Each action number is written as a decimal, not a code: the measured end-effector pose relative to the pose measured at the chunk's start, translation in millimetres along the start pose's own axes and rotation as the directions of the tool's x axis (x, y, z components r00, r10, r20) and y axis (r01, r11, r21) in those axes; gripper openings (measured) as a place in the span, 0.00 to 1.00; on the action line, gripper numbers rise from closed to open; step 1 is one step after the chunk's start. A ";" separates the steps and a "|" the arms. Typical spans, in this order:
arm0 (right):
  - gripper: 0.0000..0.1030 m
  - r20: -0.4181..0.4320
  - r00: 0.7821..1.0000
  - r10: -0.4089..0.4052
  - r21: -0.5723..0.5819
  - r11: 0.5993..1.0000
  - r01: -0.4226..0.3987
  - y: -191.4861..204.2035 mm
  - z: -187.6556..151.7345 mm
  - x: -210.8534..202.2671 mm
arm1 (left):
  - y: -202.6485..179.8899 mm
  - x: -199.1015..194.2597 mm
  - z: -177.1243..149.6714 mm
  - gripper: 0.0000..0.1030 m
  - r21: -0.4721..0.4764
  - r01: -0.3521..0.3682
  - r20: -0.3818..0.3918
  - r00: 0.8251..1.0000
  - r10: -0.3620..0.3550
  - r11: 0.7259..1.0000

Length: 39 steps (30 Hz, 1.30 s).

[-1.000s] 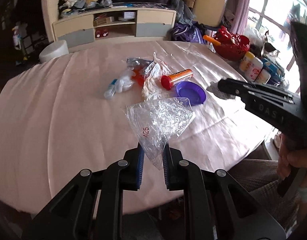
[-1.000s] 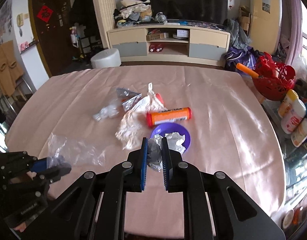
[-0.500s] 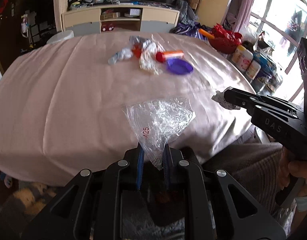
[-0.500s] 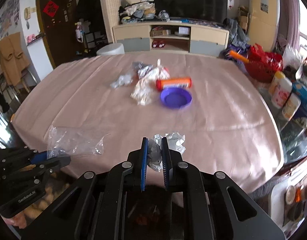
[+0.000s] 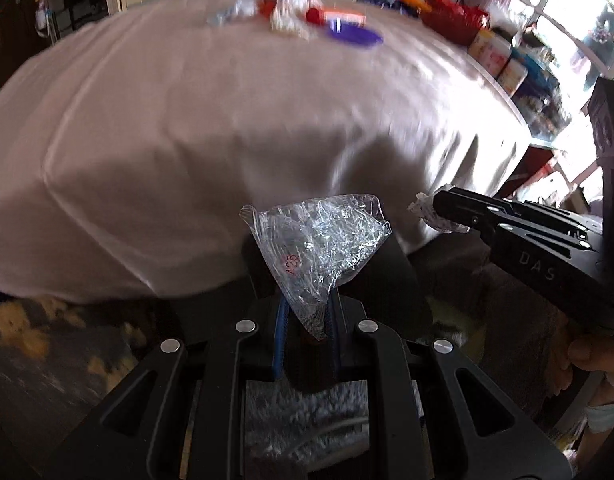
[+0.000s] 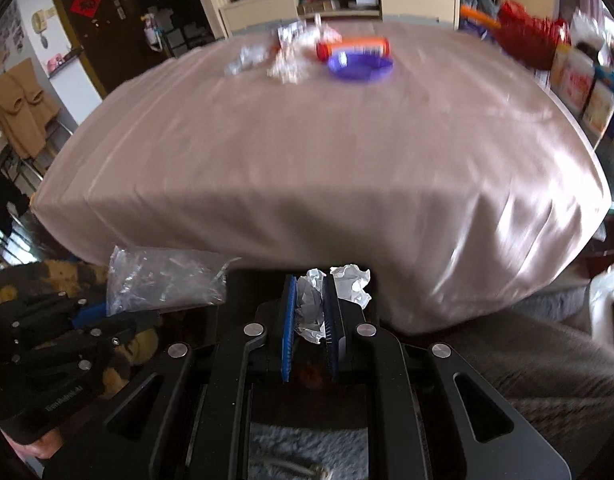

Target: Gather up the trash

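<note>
Pinching a crinkly clear plastic bag [image 5: 319, 240] with a red number, the left hand-held gripper [image 5: 305, 322] hangs off the near edge of the pink-clothed counter [image 5: 211, 120]. Right hand-held gripper [image 6: 310, 312] is clamped on a crumpled white paper wad [image 6: 313, 300]. More wrappers [image 6: 287, 60] sit far across the counter.

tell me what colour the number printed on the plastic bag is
Red, on the clear plastic bag; the left wrist view shows it best.

A crinkled clear plastic bag [image 5: 317, 248] with a red stamp hung pinched. Crumpled white paper [image 6: 319, 300] was clamped too; remaining litter [image 6: 291, 52] lay on the worktop [image 6: 307, 152].
</note>
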State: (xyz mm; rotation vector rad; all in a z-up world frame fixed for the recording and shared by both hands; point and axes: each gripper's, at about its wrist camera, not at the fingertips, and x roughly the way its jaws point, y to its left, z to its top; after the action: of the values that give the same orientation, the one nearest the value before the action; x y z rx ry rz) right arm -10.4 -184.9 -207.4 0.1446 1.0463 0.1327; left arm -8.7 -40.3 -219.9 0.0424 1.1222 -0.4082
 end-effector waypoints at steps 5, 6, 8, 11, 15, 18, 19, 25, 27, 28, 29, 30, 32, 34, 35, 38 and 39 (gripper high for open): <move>0.14 -0.065 0.998 0.011 0.010 1.000 -0.010 1.1 -13.6 18.1 | -2.5 28.8 -14.6 0.15 -0.007 0.016 -0.087 0.996 -0.016 1.000; 0.14 -0.075 0.997 0.012 0.013 1.000 -0.011 0.8 -14.7 20.6 | -3.4 32.2 -15.6 0.15 -0.005 0.020 -0.096 0.995 -0.021 1.000; 0.14 -0.086 0.996 0.012 0.018 1.000 -0.011 0.7 -15.5 23.5 | -5.3 36.2 -15.7 0.15 0.000 0.028 -0.107 0.994 -0.027 1.000; 0.17 -0.095 0.995 0.015 0.033 0.999 -0.012 -1.2 -14.5 26.5 | -6.7 37.4 -13.3 0.16 0.007 0.023 -0.109 0.994 -0.022 1.000; 0.17 -0.104 0.994 0.023 0.048 0.999 -0.018 -2.7 -12.8 30.6 | -7.9 40.2 -10.7 0.19 0.008 0.027 -0.120 0.992 -0.026 1.000; 0.18 -0.107 0.994 0.026 0.057 0.998 -0.020 -5.7 -10.4 30.4 | -7.7 42.4 -8.7 0.20 0.009 0.026 -0.120 0.992 -0.025 1.000; 0.21 -0.107 0.994 0.024 0.059 0.998 -0.018 -6.7 -9.8 30.1 | -7.5 42.1 -8.1 0.21 0.011 0.022 -0.119 0.993 -0.021 1.000; 0.41 -0.093 0.996 0.014 0.071 0.997 -0.008 -9.9 -2.2 27.7 | -3.5 38.0 -1.2 0.41 0.004 0.013 -0.105 0.994 -0.012 1.000; 0.45 -0.086 0.996 0.006 0.074 0.997 0.000 -11.1 0.2 26.4 | -1.5 34.9 2.3 0.46 0.000 0.007 -0.094 0.996 -0.007 1.000; 0.51 -0.083 0.997 0.002 0.075 0.997 0.004 -11.6 1.3 25.7 | -0.8 33.2 4.0 0.49 0.000 0.002 -0.088 0.996 -0.002 1.000; 0.53 -0.079 0.997 -0.003 0.076 0.997 0.009 -12.5 2.6 24.7 | -0.1 30.7 6.3 0.51 0.003 -0.006 -0.080 0.997 0.006 1.000; 0.59 -0.073 0.997 -0.010 0.076 0.997 0.015 -13.1 3.9 23.3 | 0.5 28.8 7.9 0.54 0.005 -0.011 -0.074 0.997 0.012 1.000; 0.66 -0.063 0.998 -0.024 0.074 0.997 0.029 -14.0 7.6 19.8 | 2.1 23.0 12.2 0.59 0.007 -0.020 -0.058 0.998 0.021 1.000; 0.75 -0.049 0.998 -0.036 0.072 0.997 0.039 -14.9 13.6 14.9 | 3.7 16.1 18.1 0.68 0.006 -0.029 -0.040 0.999 0.029 1.000; 0.76 -0.038 0.998 -0.040 0.072 0.997 0.043 -14.4 18.1 11.6 | 4.1 13.1 20.5 0.71 0.005 -0.032 -0.033 0.999 0.032 0.999; 0.82 -0.017 0.999 -0.038 0.071 0.997 0.039 -15.6 29.4 4.0 | 7.0 3.2 31.6 0.84 0.000 -0.044 -0.007 0.999 0.044 0.999; 0.85 -0.002 0.999 -0.047 0.067 0.997 0.048 -16.5 36.0 -0.4 | 8.8 0.1 35.8 0.86 -0.003 -0.048 0.002 0.999 0.048 0.999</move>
State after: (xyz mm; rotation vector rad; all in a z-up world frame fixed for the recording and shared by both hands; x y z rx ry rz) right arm 21.3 -203.2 -192.4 0.1808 1.0545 0.0544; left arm 25.3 -40.6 -205.7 0.0662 1.1175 -0.3637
